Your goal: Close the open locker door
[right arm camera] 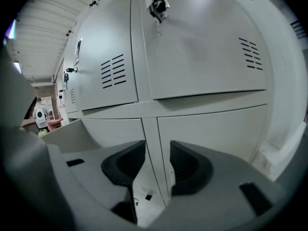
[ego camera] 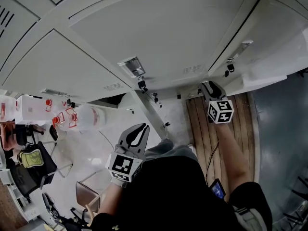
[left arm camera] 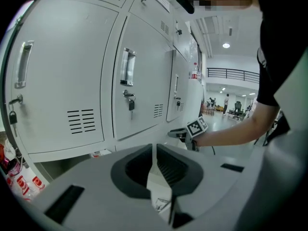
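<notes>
Lockers (ego camera: 159, 32) line a glossy white floor (ego camera: 91, 148); left tongs (left arm camera: 154, 148) nearly together, right tongs (right arm camera: 158, 144) apart, empty.

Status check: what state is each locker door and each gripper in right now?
Lower locker door: open, swung outward, not yet closed.
Upper locker doors: shut.
Left gripper: shut, holding nothing.
Right gripper: open, nothing between its jaws.

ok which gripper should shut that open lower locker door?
Right, likely: the right gripper is on the open door's outer-face side and can push it shut. The left gripper hangs on the opening's side.
</notes>
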The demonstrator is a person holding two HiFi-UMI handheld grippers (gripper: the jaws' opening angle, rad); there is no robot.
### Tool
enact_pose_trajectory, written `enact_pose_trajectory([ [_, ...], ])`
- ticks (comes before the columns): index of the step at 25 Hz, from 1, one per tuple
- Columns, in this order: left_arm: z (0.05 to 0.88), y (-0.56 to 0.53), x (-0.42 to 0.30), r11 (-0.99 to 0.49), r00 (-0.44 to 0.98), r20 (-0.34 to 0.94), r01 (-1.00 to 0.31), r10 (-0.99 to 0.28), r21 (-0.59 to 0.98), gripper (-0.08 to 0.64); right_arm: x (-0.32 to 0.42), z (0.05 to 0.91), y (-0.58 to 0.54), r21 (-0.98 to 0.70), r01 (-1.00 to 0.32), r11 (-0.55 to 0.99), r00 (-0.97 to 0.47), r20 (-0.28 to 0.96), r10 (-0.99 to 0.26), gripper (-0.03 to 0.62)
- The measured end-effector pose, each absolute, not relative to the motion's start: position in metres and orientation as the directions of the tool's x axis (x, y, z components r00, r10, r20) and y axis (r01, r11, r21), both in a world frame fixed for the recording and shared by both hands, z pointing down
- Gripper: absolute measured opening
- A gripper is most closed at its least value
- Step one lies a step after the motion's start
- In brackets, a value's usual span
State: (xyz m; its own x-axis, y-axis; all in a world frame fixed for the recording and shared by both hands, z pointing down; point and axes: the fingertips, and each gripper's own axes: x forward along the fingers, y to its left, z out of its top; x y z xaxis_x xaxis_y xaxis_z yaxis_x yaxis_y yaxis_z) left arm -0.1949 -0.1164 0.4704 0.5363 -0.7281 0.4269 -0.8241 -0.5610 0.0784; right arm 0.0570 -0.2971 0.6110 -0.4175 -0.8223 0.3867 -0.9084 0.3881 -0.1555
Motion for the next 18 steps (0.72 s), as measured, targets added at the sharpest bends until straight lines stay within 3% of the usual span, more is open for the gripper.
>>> enact_pose_trajectory([
  [10, 0.453, -0.118, -0.135, -0.64, 0.623, 0.371, -0.763, -0.689, 0.094, 0.026, 0.086, 0.553, -0.22, -0.19, -0.897, 0.398, -0.44, 0.324, -0.837, 0.153],
  [18, 0.45, -0.118, -0.083, -0.718, 0.711, 0.346, -0.683, -0.612, 0.132, 0.026, 0.119, 0.506, -0.158, -0.202, -0.914, 0.352, -0.4, 0.311, -0.862, 0.083],
])
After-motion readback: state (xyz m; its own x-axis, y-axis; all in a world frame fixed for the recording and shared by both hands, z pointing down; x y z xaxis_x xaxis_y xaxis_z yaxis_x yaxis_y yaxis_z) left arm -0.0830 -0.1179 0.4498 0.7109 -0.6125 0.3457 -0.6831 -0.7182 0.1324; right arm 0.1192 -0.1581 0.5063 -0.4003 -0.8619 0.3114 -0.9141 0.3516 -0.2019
